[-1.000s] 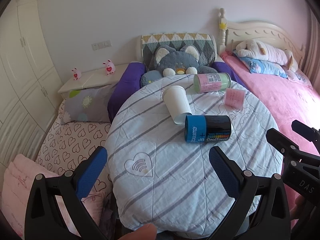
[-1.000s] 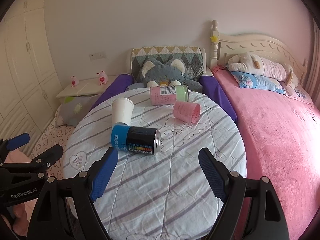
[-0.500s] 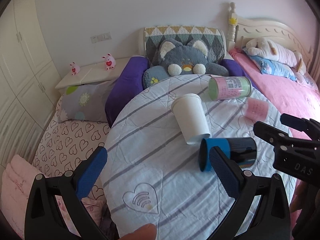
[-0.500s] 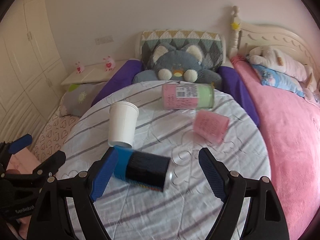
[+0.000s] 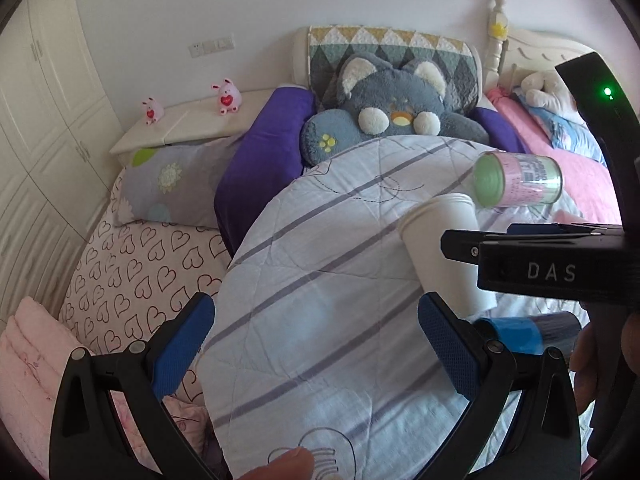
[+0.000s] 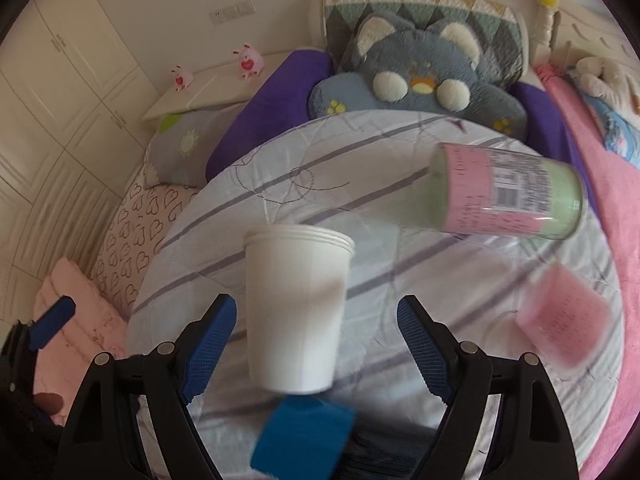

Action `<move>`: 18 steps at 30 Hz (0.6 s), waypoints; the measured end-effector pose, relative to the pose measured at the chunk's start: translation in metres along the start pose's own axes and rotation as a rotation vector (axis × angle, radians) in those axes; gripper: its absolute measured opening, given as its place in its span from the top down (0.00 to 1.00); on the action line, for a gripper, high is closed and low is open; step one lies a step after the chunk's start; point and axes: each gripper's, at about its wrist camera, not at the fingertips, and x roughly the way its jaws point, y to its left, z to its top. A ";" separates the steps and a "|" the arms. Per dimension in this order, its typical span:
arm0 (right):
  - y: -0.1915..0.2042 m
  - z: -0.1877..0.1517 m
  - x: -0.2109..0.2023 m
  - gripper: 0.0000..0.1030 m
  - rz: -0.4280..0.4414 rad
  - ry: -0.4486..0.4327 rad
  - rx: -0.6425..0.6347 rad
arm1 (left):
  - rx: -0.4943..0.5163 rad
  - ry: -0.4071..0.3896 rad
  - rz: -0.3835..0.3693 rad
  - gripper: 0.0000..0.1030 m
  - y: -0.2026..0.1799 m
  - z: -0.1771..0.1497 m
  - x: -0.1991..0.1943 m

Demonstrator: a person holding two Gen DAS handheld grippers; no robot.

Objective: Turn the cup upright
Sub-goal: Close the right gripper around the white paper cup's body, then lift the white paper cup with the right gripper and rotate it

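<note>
While the white paper cup point(image 6: 296, 312) is lying on its side on the striped table point(image 6: 400, 280), rim toward the upper part of the frame and base toward the lower edge, the right tool point(image 6: 316, 344) is reaching in from the bottom of its own view with its blue-padded fingers point(image 6: 210, 344) spread wide on either side of the cup. The pads are not touching the cup's wall; the tool is gripping nothing. In the left wrist view the same cup point(image 5: 444, 248) is sitting right of centre, partly hidden behind the right tool's black body point(image 5: 552, 268), which is crossing in level from the right edge. The left tool point(image 5: 316, 352) is pointing from the lower edge toward the bare left part of the table point(image 5: 320, 280), its fingers also wide apart and holding nothing. A blue-and-black can point(image 6: 304, 436) is lying just below the cup's base, a pink-and-green canister point(image 6: 508, 192) on its side at the upper right, and a blurred pink cup point(image 6: 560, 320) at the right.
</note>
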 end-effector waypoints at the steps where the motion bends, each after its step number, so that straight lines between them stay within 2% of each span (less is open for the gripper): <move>1: 0.001 0.003 0.005 0.19 0.014 0.015 0.006 | -0.004 0.007 0.000 0.00 0.002 0.001 0.004; 11: 0.009 0.019 0.047 0.19 0.002 0.163 -0.021 | -0.033 0.045 -0.016 0.00 0.014 0.002 0.026; 13: 0.009 0.018 0.052 0.35 0.011 0.177 -0.021 | -0.035 0.047 -0.016 0.00 0.014 0.001 0.026; 18: 0.011 0.016 0.048 0.36 0.018 0.154 -0.024 | -0.040 0.040 -0.011 0.00 0.018 -0.002 0.020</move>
